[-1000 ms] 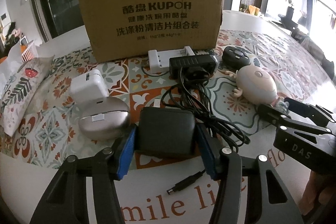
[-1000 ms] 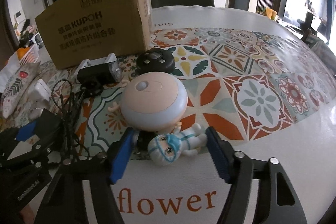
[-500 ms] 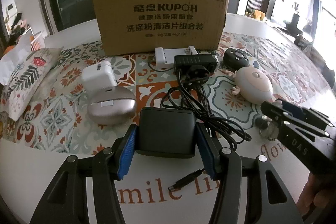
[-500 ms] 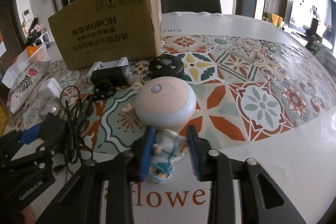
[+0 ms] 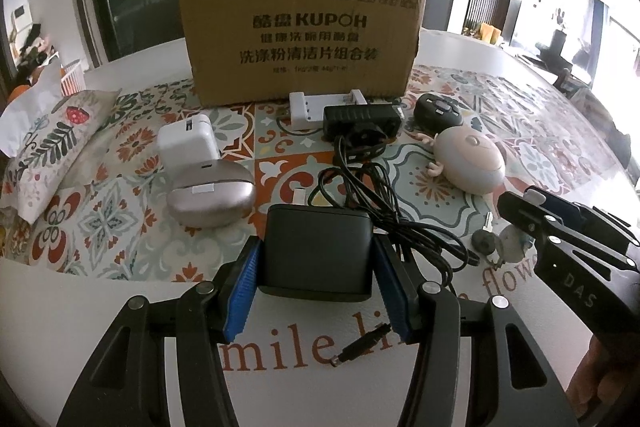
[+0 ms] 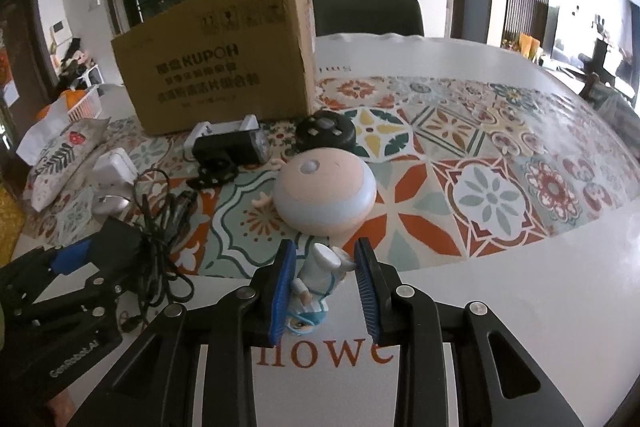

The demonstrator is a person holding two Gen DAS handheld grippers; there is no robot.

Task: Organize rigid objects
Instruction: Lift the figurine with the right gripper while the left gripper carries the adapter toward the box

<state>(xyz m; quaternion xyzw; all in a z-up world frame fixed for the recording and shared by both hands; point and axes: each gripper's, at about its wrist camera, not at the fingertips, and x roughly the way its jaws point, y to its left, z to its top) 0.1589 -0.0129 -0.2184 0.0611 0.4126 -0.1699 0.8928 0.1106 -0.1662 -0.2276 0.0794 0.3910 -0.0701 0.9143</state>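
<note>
Left tongs [image 5: 318, 291] clamp black adapter [image 5: 318, 253]. Only right view shows right tongs [image 6: 325, 289] gripping figurine [image 6: 316, 281], head toward camera, long axis along fingers.

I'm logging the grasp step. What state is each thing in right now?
left tongs: shut on black adapter
right tongs: shut on small figurine, head toward camera
adapter cable: tangled, plug loose on tablecloth
cardboard box: upright
round doll lamp: lying on tablecloth
</note>
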